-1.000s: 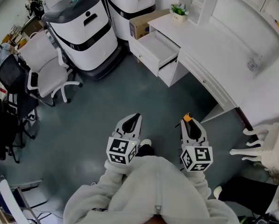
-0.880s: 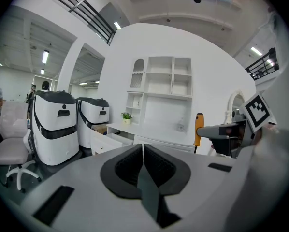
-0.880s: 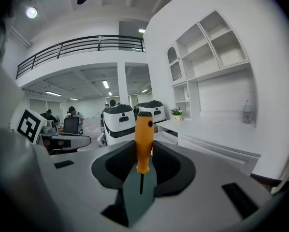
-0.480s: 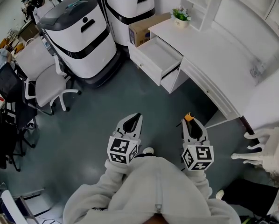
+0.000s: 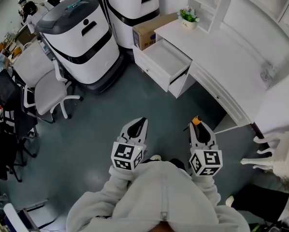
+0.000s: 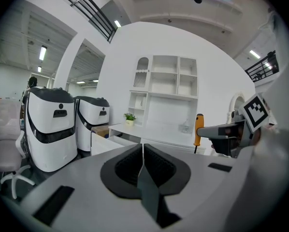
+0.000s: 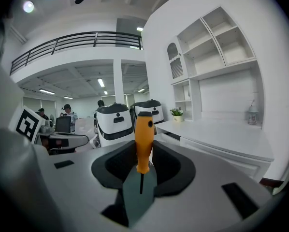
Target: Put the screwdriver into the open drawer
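My right gripper (image 5: 196, 125) is shut on an orange-handled screwdriver (image 7: 143, 141), which stands upright between its jaws; its orange tip (image 5: 195, 121) shows in the head view. My left gripper (image 5: 138, 124) is shut, with nothing in it. The open white drawer (image 5: 162, 60) juts from the white desk (image 5: 222, 57) well ahead of both grippers, seen small in the left gripper view as the drawer (image 6: 102, 141). Both grippers hang side by side over the dark grey floor, level with each other.
Two big white-and-black bins (image 5: 79, 30) stand left of the drawer, with a cardboard box (image 5: 147, 27) behind it. A potted plant (image 5: 188, 17) sits on the desk. A white office chair (image 5: 43, 88) is at left, a white carved chair (image 5: 275, 153) at right.
The drawer, desk and bins have slid slightly toward me in the head view as I walked forward. Both grippers keep the same pose, the screwdriver still held.
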### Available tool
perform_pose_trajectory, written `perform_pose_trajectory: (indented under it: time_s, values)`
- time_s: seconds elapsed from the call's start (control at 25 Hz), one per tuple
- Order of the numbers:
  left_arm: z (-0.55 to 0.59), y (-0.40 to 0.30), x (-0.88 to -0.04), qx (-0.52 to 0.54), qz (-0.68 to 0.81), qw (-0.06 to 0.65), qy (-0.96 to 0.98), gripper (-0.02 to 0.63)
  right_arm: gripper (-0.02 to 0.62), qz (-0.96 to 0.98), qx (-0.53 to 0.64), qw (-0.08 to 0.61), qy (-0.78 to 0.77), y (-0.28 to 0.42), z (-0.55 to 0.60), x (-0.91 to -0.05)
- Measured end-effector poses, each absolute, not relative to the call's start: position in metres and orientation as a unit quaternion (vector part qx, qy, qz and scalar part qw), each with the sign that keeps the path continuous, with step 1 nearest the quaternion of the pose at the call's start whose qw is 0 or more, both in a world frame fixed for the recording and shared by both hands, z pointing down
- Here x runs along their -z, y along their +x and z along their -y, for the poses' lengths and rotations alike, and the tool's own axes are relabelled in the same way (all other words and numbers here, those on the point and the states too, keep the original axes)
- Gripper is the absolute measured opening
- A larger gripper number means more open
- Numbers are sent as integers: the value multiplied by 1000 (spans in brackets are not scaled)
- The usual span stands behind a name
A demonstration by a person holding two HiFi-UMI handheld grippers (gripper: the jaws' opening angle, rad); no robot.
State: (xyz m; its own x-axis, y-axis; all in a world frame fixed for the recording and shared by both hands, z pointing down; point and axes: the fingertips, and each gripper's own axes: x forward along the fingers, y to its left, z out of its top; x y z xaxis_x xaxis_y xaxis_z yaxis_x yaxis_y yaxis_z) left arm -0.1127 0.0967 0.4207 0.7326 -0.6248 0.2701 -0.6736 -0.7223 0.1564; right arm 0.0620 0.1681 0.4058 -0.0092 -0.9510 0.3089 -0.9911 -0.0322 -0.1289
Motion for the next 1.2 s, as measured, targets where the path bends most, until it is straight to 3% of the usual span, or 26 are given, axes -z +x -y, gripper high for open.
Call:
perform_pose_trajectory:
  time_s: [1.2]
  values:
    - [-65,-105,-436,-106,366,139,914,25,120,700,-167,73,691,75,-127,-418]
